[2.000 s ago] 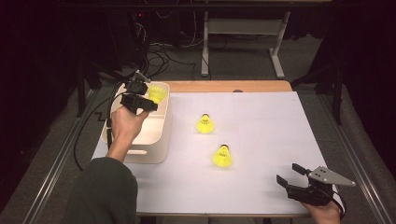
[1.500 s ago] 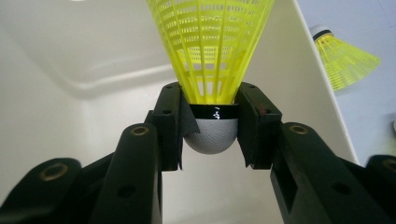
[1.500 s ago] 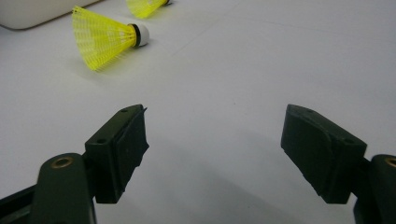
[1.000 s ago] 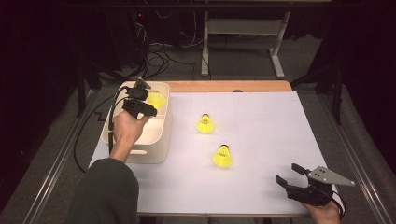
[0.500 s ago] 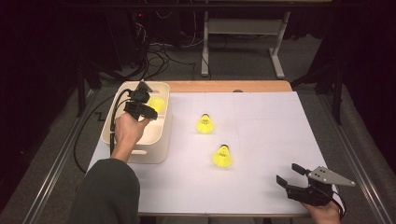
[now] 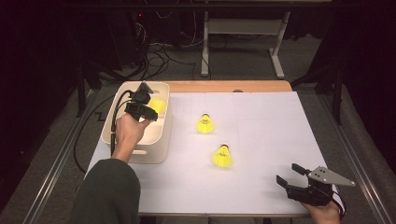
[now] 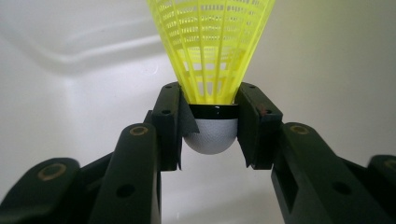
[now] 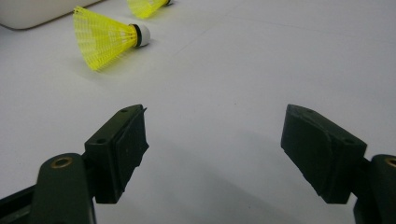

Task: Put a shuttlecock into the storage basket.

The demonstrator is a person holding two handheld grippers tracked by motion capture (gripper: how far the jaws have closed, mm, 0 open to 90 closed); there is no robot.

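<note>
Left hand-held gripper (image 7: 210, 128) pinching yellow plastic-skirted shuttlecock (image 7: 211, 51) by white cork, inside cream plastic bin (image 6: 156, 140). Risk: rounded cork slipping out early, or skirt snagging jaws on release. Right hand-held gripper (image 8: 212, 154) spread, idle.

Bin (image 6: 156, 151) sits at the table's (image 6: 271, 121) left edge; one shuttlecock (image 6: 158, 105) is inside it, between the left gripper's (image 6: 142, 108) pads. Two shuttlecocks lie mid-table to its right, one (image 6: 205, 124) behind the other (image 6: 222, 157). Right gripper (image 6: 292, 179) rests at the near right corner.
</note>
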